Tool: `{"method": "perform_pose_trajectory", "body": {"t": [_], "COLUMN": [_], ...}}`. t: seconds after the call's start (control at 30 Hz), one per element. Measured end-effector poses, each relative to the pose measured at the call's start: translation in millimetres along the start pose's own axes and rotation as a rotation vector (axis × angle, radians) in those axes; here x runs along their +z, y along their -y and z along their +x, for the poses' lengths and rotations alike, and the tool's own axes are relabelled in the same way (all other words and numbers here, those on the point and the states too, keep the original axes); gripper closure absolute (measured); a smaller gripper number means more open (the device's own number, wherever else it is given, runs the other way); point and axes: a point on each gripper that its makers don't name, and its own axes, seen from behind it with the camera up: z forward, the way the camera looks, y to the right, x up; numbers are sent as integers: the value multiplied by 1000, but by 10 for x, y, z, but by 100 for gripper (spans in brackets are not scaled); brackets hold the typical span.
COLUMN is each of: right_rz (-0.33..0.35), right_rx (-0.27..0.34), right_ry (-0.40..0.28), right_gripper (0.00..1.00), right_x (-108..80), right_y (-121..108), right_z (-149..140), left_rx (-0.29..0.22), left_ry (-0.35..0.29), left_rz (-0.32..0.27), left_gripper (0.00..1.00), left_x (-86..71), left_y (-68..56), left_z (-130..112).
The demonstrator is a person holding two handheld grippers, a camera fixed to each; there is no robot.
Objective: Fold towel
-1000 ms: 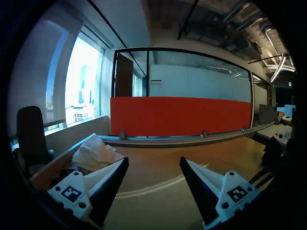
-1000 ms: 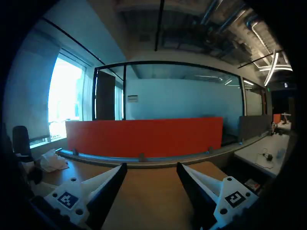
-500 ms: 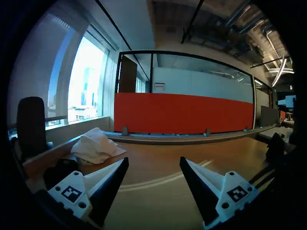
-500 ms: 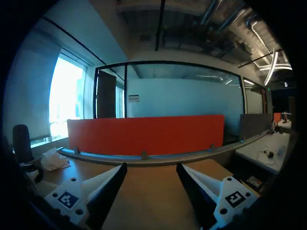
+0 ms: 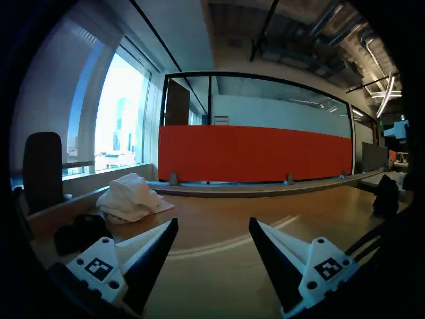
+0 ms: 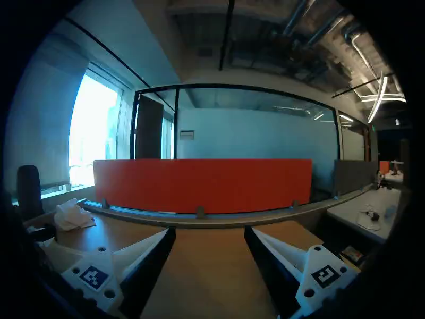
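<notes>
Left tongs [image 5: 213, 220] and right tongs [image 6: 210, 229] both spread wide, empty; towel [image 5: 129, 198] well apart.

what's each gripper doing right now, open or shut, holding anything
Left gripper: open, holding nothing.
Right gripper: open, holding nothing.

White towel [image 5: 129, 198] [image 6: 71, 215], crumpled in a loose heap on the wooden table [image 5: 223, 234], far left.
</notes>
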Motion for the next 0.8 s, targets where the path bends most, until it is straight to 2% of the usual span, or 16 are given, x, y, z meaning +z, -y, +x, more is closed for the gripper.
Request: {"method": "perform_pose_trajectory", "body": {"t": [0.5,0.8], "right_rz": [-7,-23], "right_rx": [8,13], "right_ry": [-1,-2], "right_gripper": [0,0], "right_x": [22,2], "right_y": [-107,-243], "right_z": [-138,-207], "left_rx": [5,31], "left_ry": [-13,-21], "left_rz": [4,11], "left_gripper": [1,1], "left_x": [60,78], "left_y": [-58,-27], "left_z": [-176,-230]}}
